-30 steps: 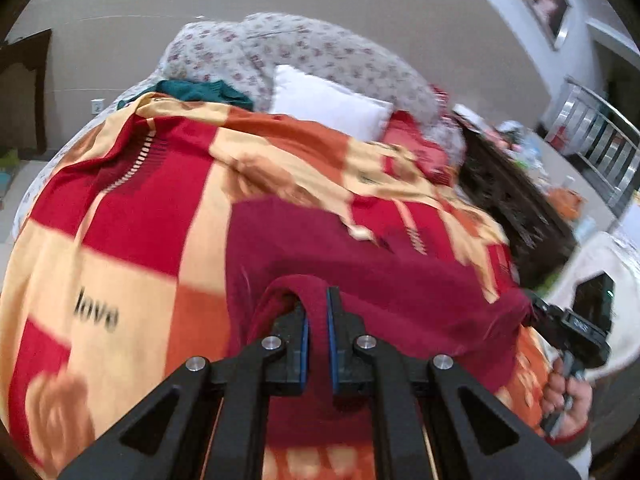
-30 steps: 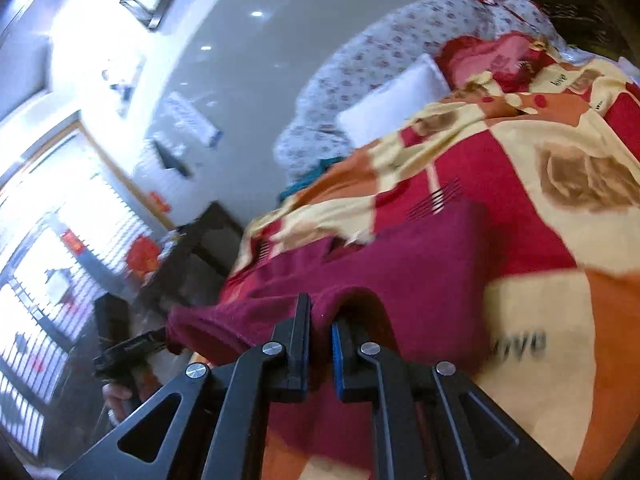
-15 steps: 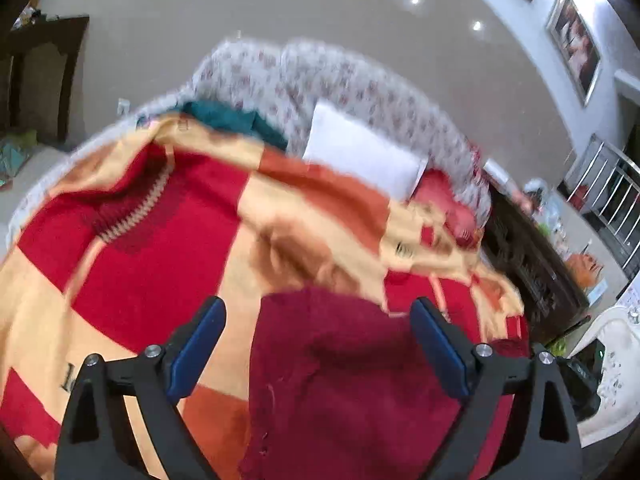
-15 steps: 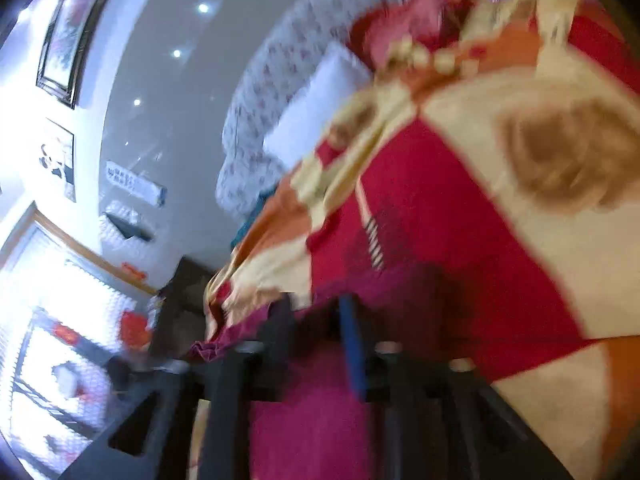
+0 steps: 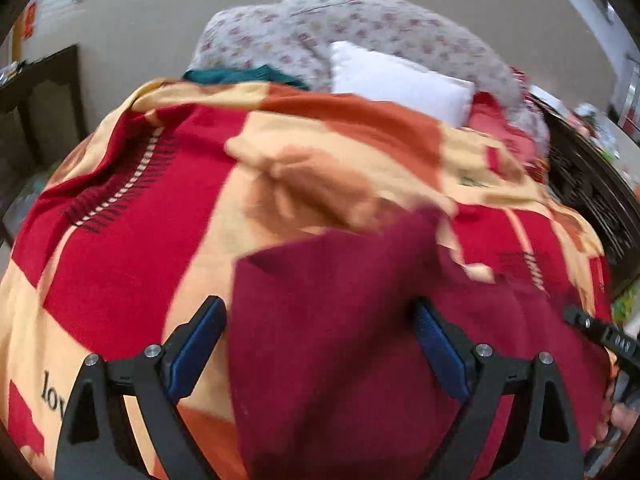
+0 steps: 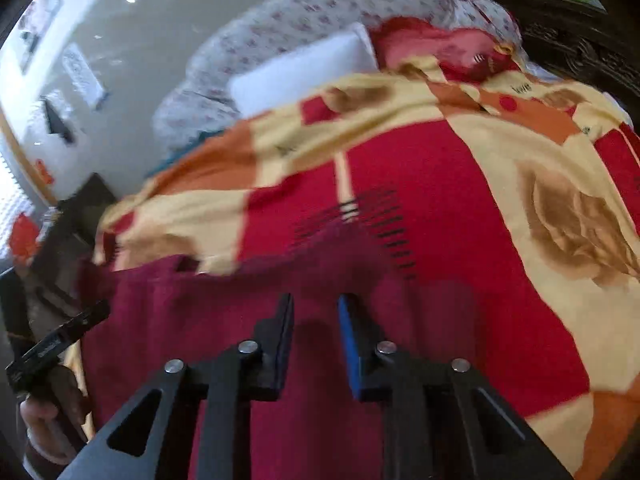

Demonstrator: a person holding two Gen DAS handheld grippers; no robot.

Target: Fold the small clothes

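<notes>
A dark maroon garment lies flat on the red, orange and cream blanket covering the bed. My left gripper is wide open above the garment's left part, holding nothing. In the right wrist view the same garment lies below my right gripper, whose jaws stand a little apart with no cloth between them. The other gripper shows at the left edge of the right wrist view and at the right edge of the left wrist view.
A white pillow and a floral cushion sit at the head of the bed, with a teal cloth beside them. Dark wooden furniture stands left of the bed, and a dark carved piece stands on the other side.
Both grippers were shut on the maroon garment's edge a second ago. The left has let go and opened wide; the right has opened slightly. The garment now lies flat on the blanket.
</notes>
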